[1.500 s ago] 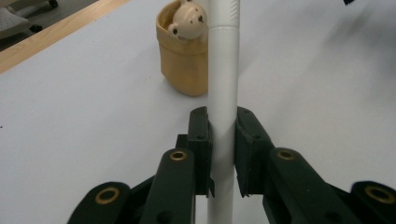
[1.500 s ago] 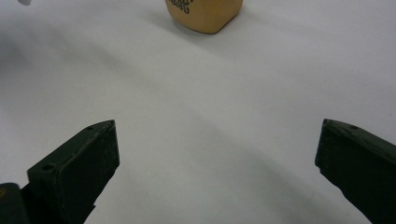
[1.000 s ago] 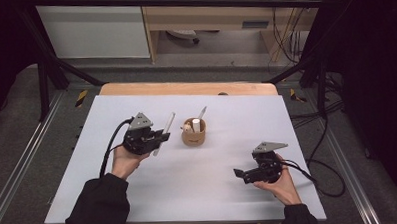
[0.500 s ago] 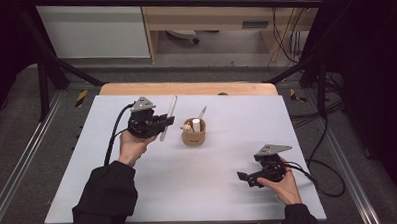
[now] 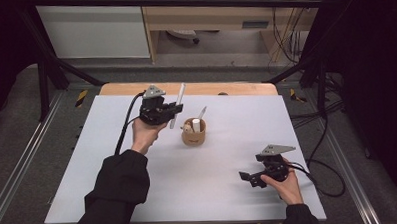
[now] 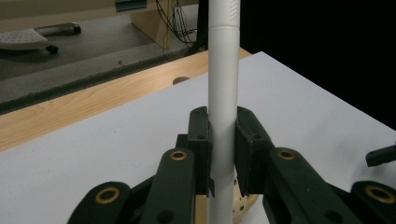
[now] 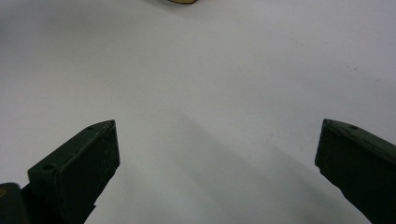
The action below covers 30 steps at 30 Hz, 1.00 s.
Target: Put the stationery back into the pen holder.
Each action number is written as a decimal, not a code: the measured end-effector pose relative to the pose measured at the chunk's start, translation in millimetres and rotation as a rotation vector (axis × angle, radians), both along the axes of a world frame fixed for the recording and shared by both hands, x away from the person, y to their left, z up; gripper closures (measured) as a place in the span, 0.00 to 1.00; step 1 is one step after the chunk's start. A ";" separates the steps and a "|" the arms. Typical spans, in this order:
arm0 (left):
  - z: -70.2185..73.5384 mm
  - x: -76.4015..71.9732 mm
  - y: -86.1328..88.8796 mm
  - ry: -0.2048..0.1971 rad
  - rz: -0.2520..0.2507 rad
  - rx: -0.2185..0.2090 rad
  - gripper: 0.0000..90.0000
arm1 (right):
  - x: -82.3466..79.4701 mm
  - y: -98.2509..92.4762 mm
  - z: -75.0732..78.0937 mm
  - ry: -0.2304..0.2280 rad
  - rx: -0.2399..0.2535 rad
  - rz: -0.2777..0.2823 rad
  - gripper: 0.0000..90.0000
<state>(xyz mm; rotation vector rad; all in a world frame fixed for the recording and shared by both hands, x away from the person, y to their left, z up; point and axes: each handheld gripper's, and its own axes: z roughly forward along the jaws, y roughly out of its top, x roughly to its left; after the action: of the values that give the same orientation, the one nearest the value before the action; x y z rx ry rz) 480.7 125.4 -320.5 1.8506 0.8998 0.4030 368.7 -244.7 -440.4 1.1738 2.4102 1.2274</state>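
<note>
Pinching the white pen upright in our left hand-held gripper near the worktop's far edge, just beside the wooden cup, we judge insertion remains; our right hand-held gripper rests spread near the right corner.

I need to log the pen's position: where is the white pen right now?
In the high view the white pen stands nearly upright, clamped in the left gripper, left of the wooden cup.
</note>
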 end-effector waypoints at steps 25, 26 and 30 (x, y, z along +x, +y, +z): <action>-17.6 40.7 -39.2 -0.019 0.004 0.002 0.86 | 0.1 0.6 -0.9 0.004 -0.009 0.007 0.01; -18.7 41.6 -41.0 -0.020 0.001 0.001 0.86 | 0.3 0.5 -1.2 -0.001 -0.013 0.009 0.01; -24.5 45.9 -46.2 -0.012 -0.008 0.008 0.86 | 0.1 0.6 -1.2 0.001 -0.011 0.009 0.01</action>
<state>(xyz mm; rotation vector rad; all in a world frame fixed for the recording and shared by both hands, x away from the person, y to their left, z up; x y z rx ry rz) 526.6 79.2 -344.9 1.8570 0.8829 0.4130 368.8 -244.1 -441.6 1.1618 2.4231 1.2148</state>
